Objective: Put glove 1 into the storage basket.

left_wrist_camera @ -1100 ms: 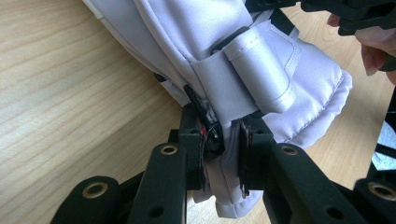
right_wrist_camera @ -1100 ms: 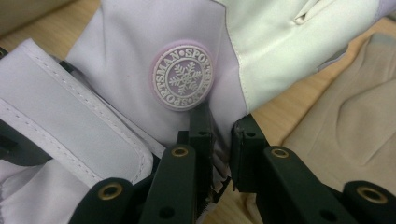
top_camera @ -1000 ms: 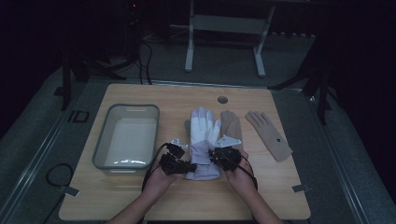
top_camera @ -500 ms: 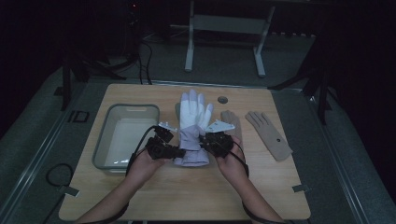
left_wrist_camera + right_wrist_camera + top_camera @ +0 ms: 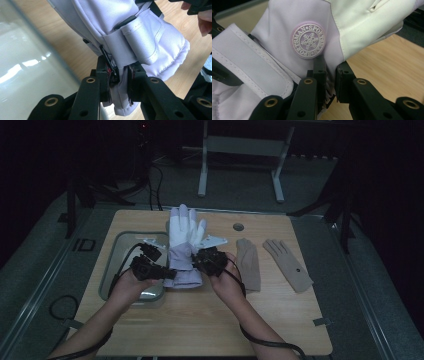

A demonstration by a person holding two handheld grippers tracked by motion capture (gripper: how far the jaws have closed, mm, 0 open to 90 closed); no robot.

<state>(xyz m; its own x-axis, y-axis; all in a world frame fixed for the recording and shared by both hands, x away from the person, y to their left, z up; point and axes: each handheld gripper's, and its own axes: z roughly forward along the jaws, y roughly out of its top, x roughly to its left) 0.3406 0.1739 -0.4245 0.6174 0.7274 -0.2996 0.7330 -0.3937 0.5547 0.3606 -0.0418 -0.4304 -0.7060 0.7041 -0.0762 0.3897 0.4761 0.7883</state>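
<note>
1. The white ski glove (image 5: pixel 184 245) is up off the table, carried between your 2 hands. Its cuff points back toward you and its fingers point away toward the far edge, so the long axis runs straight ahead of you.
2. Your left gripper (image 5: pixel 117 82) is pinching the cuff fabric at the glove's left edge; in the left gripper view the jaws are pressed tight on a fold of cloth beside the strap.
3. Your right gripper (image 5: pixel 329 75) is clamped on the opposite edge of the cuff, just under the round snowflake badge (image 5: pixel 308 40), jaws squeezed onto the material.
4. So both grips sit at the near end of the glove, 1 on each side, and the fingers stick out beyond them with nothing under them.
5. The clear tray (image 5: pixel 120 251) lies to the left of the glove, just under your left hand (image 5: pixel 127 287). That hand is the nearer one, so I'd judge a move to the tray goes leftward with the left side leading.
6. The glove's length looks close to the tray's long side, so keeping the axis pointed away from you should let it drop in flat.
7. The 2 tan gloves (image 5: pixel 248 262) lie flat on the table (image 5: pixel 300 320) to the right, well apart from the tray.
</note>
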